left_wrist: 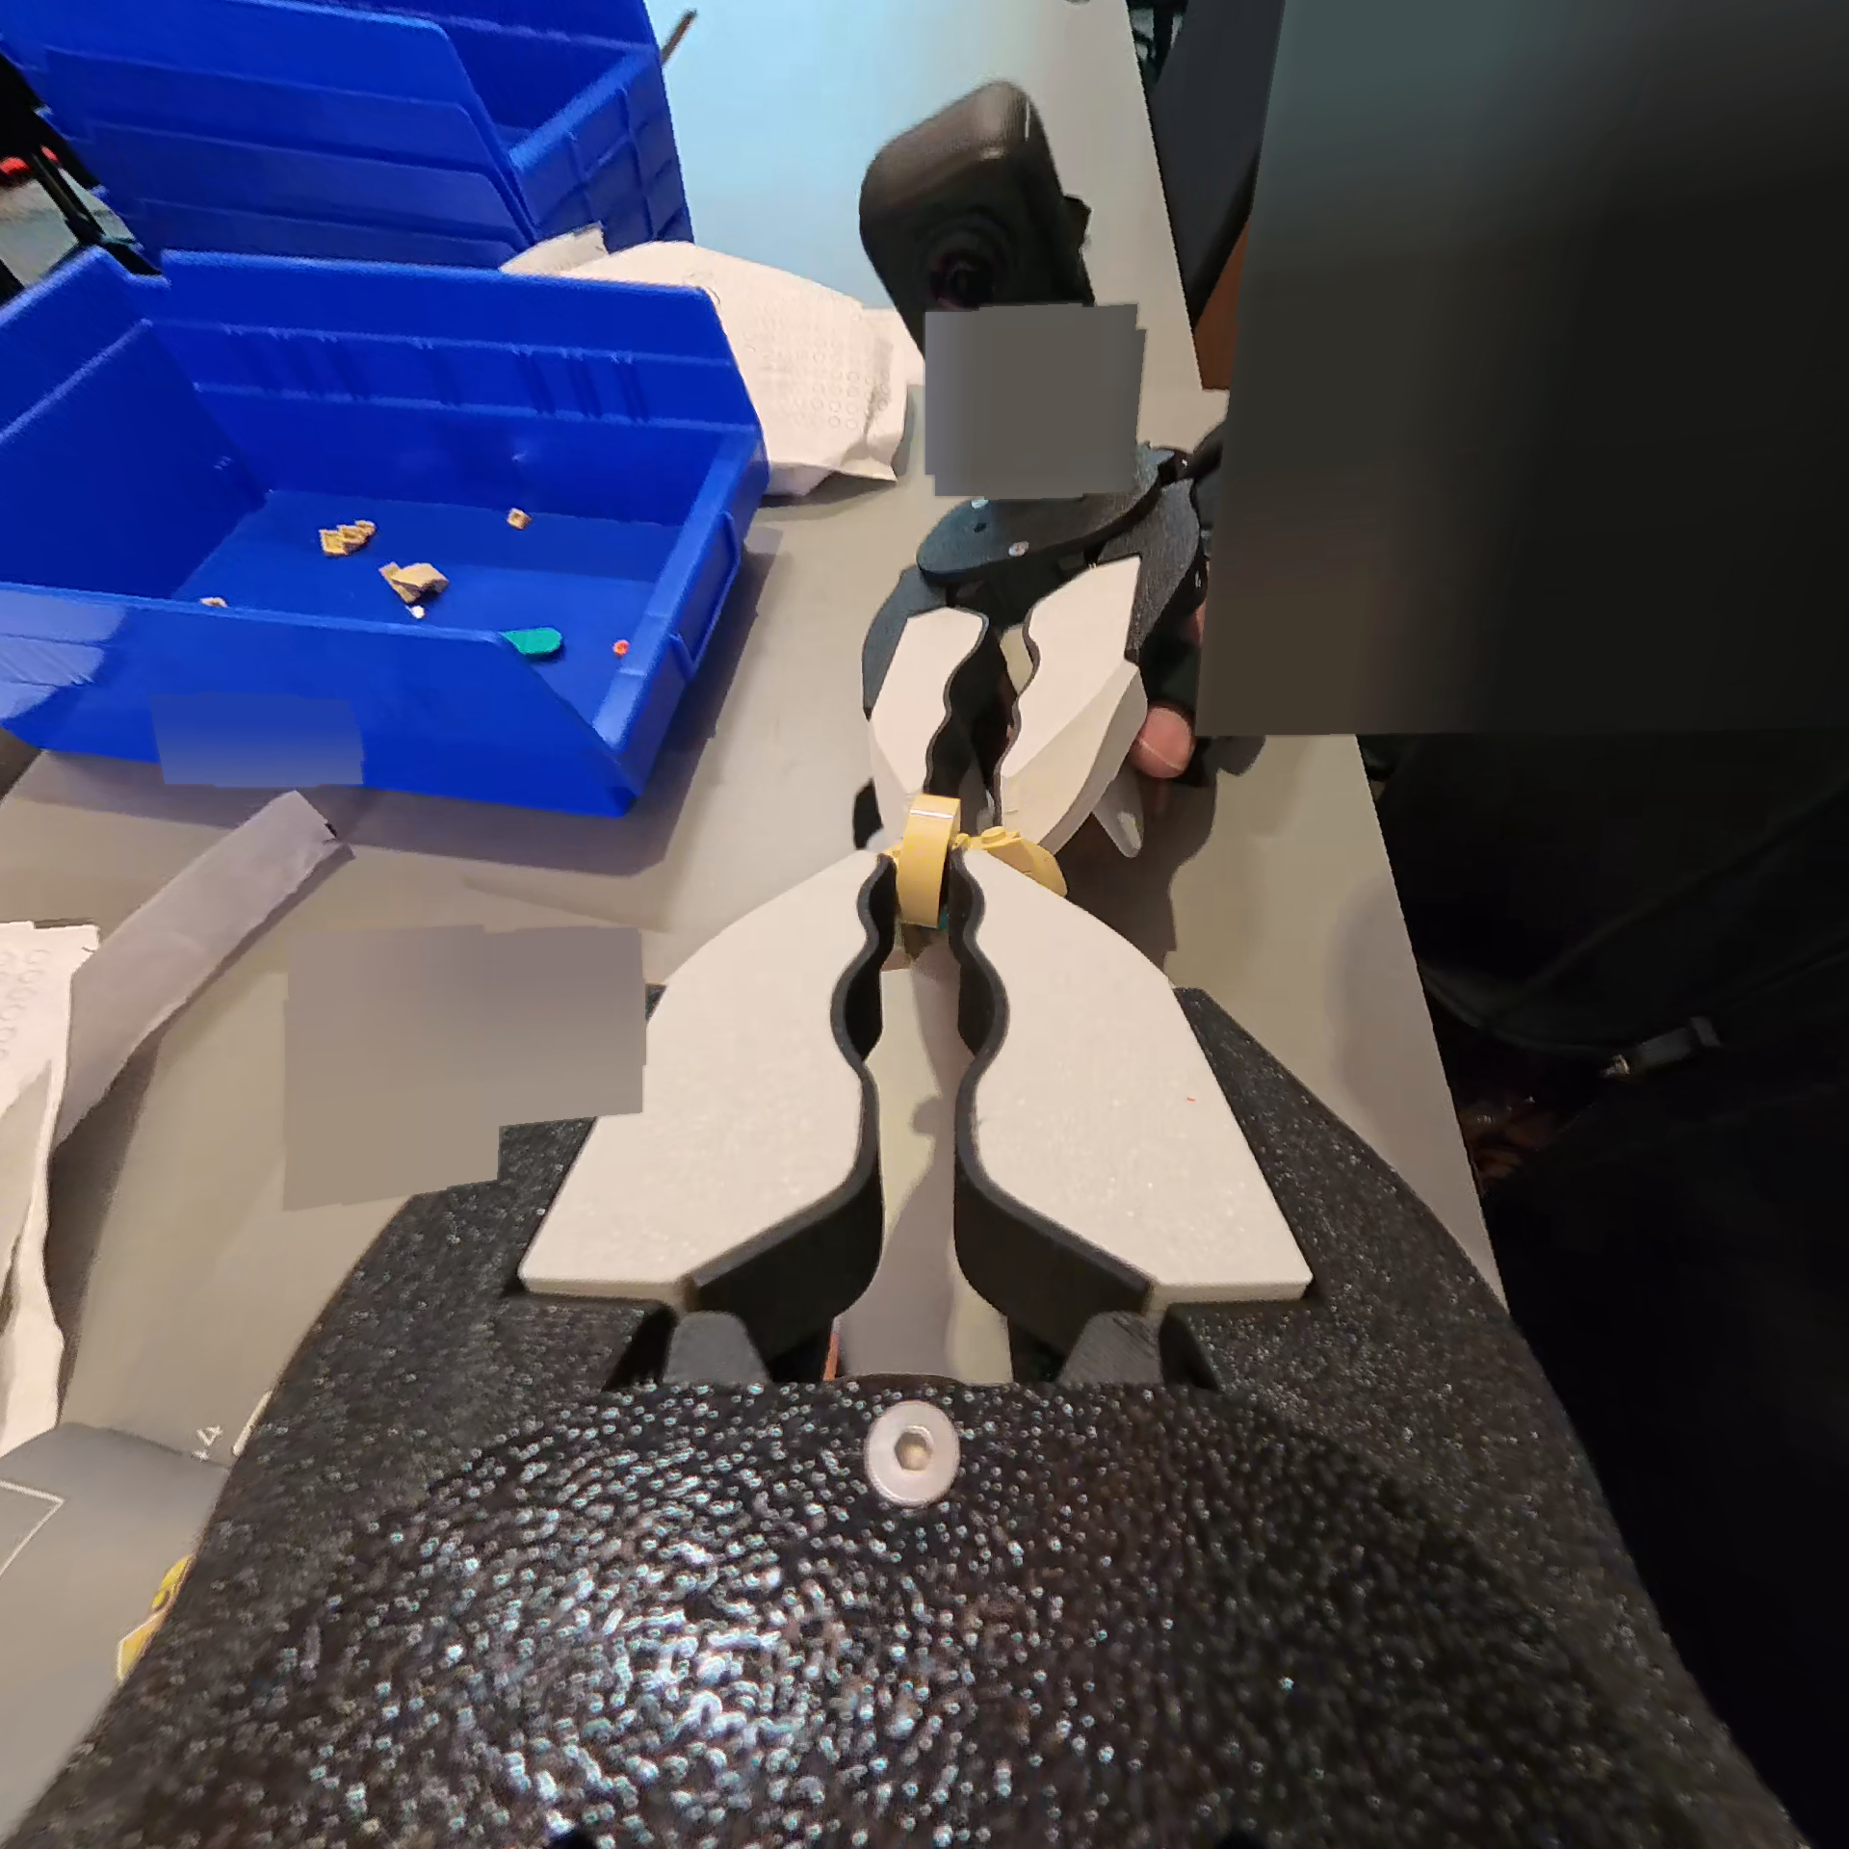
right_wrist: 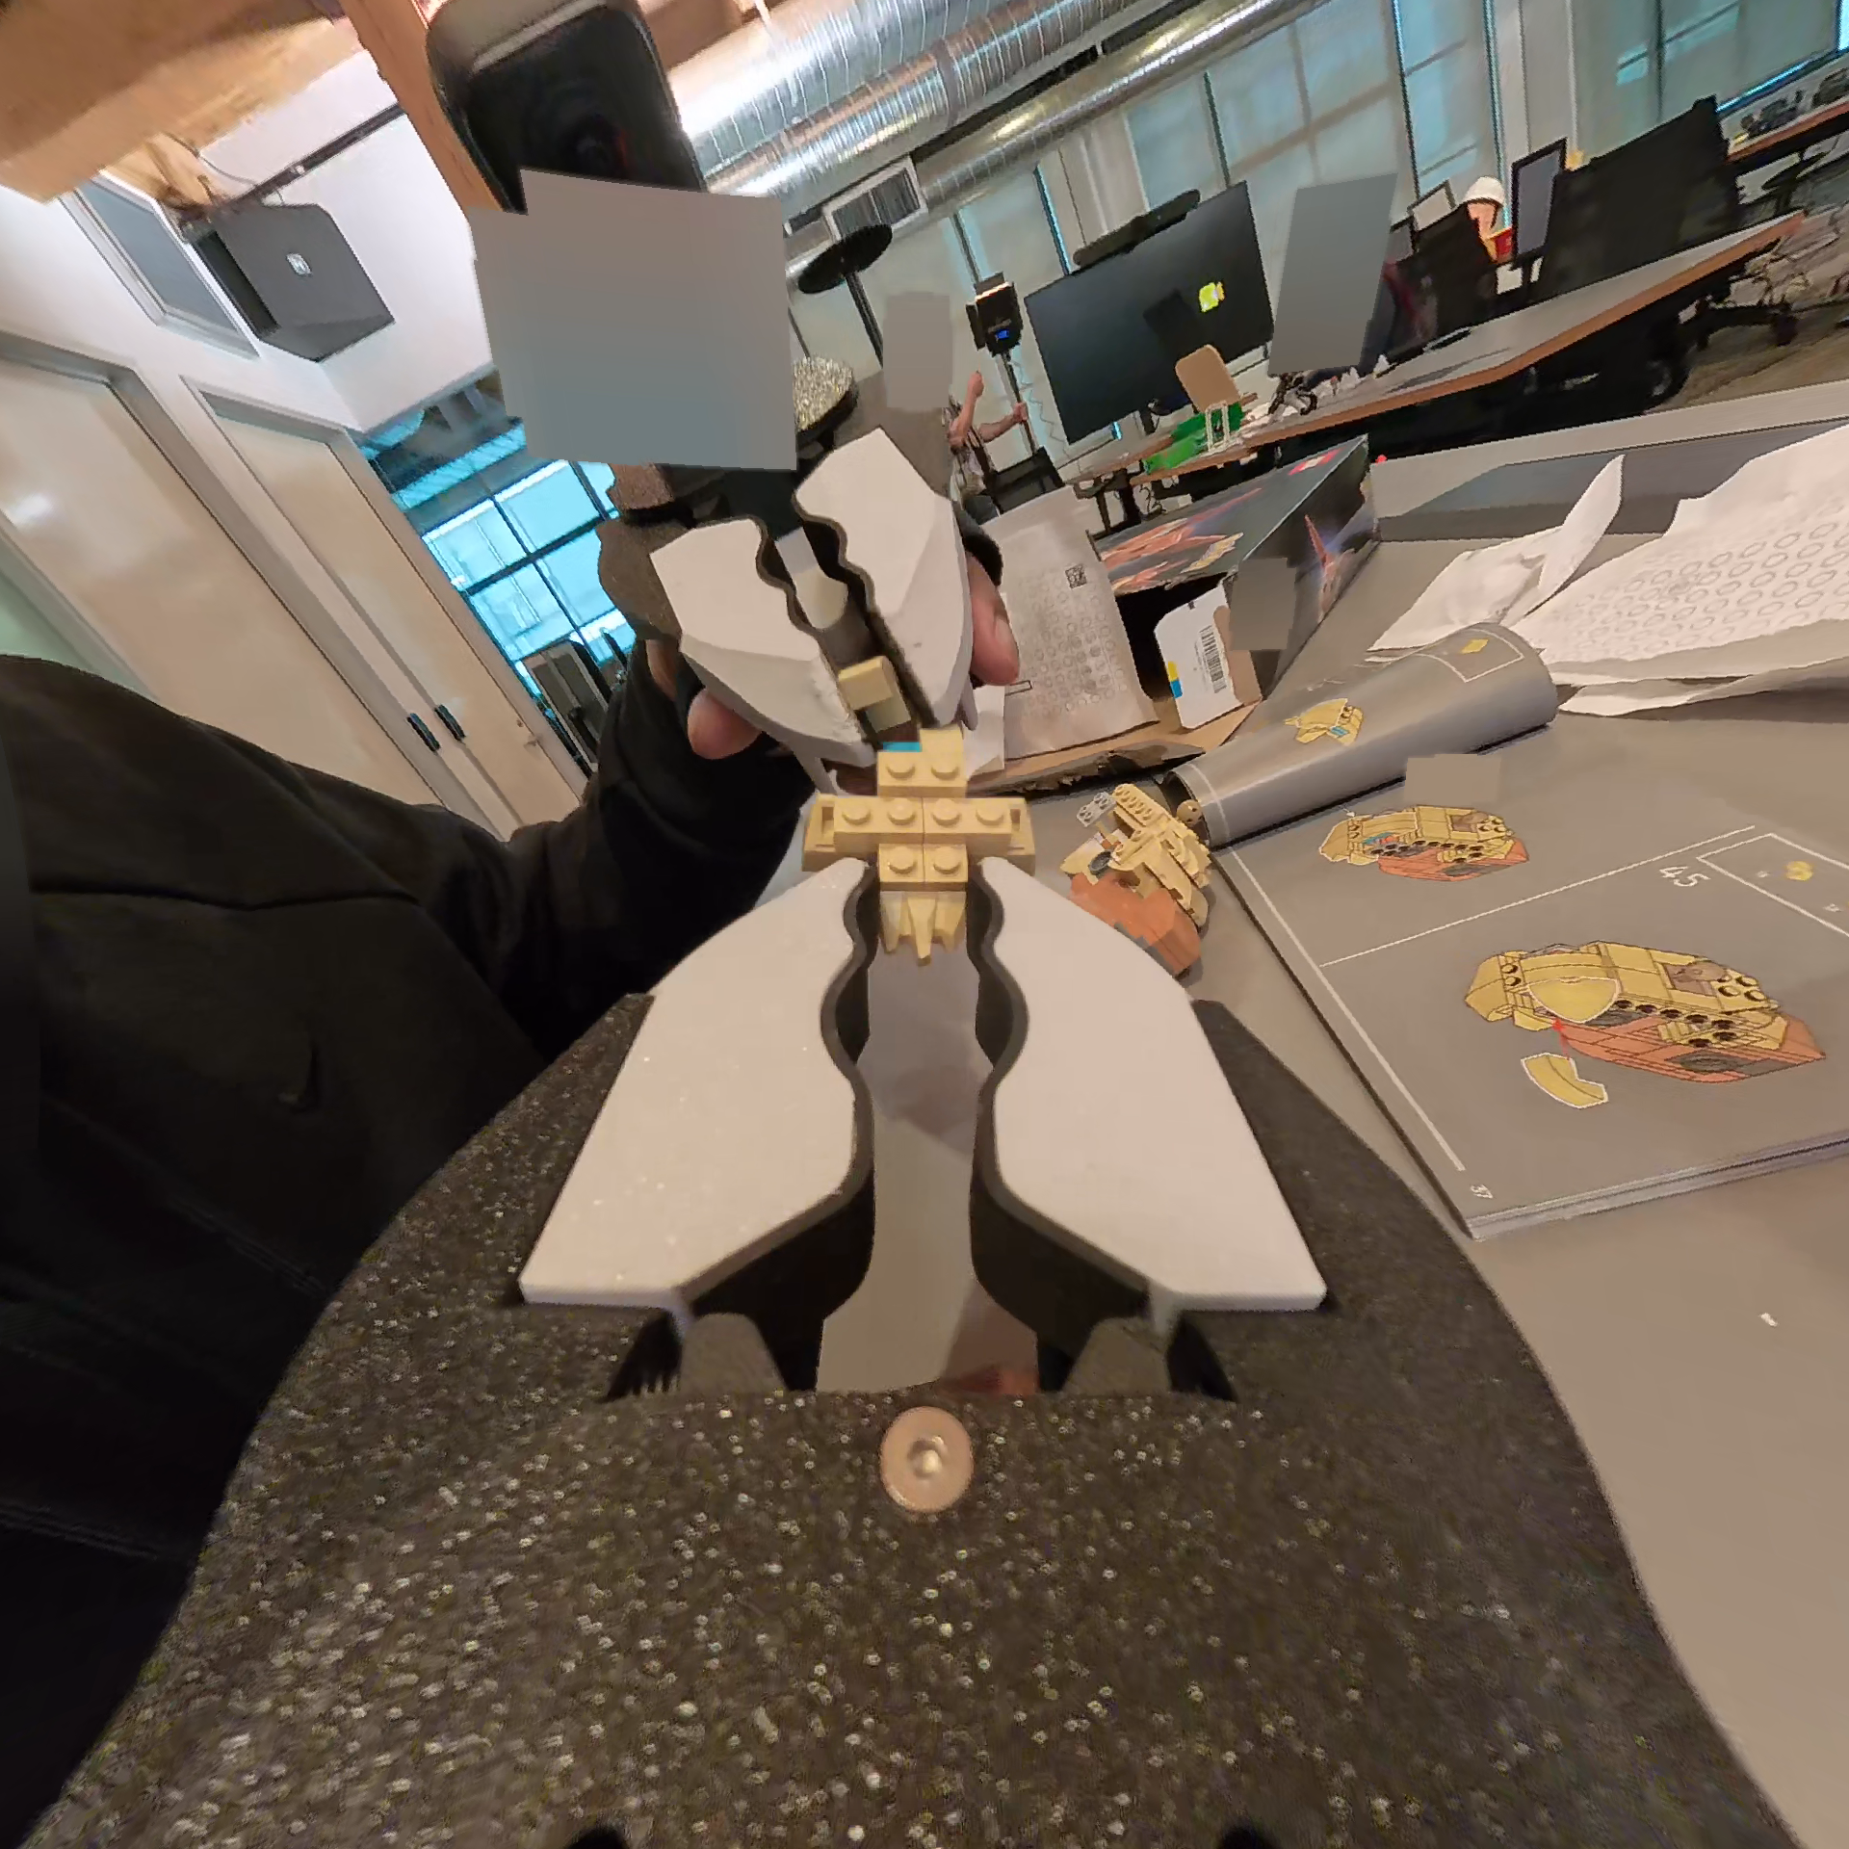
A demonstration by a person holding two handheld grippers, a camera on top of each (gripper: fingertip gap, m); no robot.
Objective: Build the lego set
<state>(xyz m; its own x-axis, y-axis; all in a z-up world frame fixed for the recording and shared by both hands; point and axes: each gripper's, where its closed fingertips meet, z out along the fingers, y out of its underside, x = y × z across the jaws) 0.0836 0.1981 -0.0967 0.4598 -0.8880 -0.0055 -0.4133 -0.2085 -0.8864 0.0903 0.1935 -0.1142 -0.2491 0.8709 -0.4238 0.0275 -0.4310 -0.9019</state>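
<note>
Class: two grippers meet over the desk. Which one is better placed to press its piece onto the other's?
Probably the left gripper: it pinches only a small tan curved piece at the top edge of the tan cross-shaped assembly, which the right gripper steadies by its base.

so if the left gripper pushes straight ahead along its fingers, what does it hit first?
Likely the tan brick assembly that the right gripper holds: it sits right past the small tan piece clamped in the left gripper. Depth is unclear.
</note>
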